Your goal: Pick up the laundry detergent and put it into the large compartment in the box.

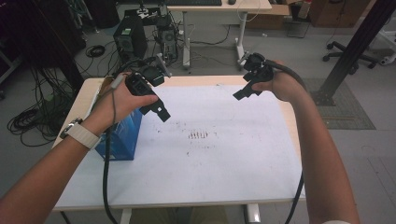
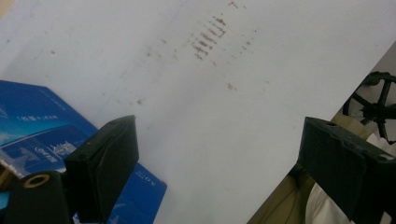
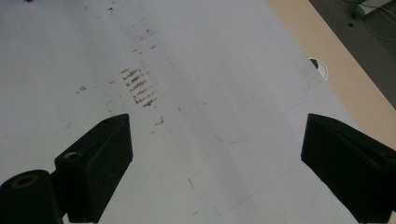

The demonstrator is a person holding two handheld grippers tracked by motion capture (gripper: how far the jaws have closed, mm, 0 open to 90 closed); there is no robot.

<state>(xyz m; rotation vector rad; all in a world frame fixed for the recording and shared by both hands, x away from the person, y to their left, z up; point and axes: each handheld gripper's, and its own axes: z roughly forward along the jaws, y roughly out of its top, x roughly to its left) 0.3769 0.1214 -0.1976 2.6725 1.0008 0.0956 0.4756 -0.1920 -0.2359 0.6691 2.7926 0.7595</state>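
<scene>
The surface (image 1: pixel 275 184) fills the middle of the high view, a pale wooden top almost wholly covered by a white sheet (image 1: pixel 219 158). At the centre of that sheet sits a small patch of brownish smudges (image 1: pixel 198 135), short dashes in rows, which also shows in the upper middle of the left gripper view and at upper left of centre in the right gripper view. Faint blue pen lines cross the sheet in the lower right of the right gripper view.

At the left edge of the surface, in the centre-left of the high view, stands a blue box (image 1: pixel 122 137), partly hidden under the person's left hand (image 1: pixel 119 100). In the left gripper view its printed top lies in the lower left corner, just behind the near jaw.

The left claw (image 1: pixel 160 111) hangs above the sheet just to the upper right of the blue box, not touching it. Its jaws are spread wide and hold nothing; bare sheet lies between them in the left gripper view.

The right claw (image 1: pixel 243 91) is held in the right hand (image 1: pixel 282 84) at the upper right of the sheet, well apart from the box. Its jaws too are spread wide, gripping nothing, with the smudged sheet between them.
</scene>
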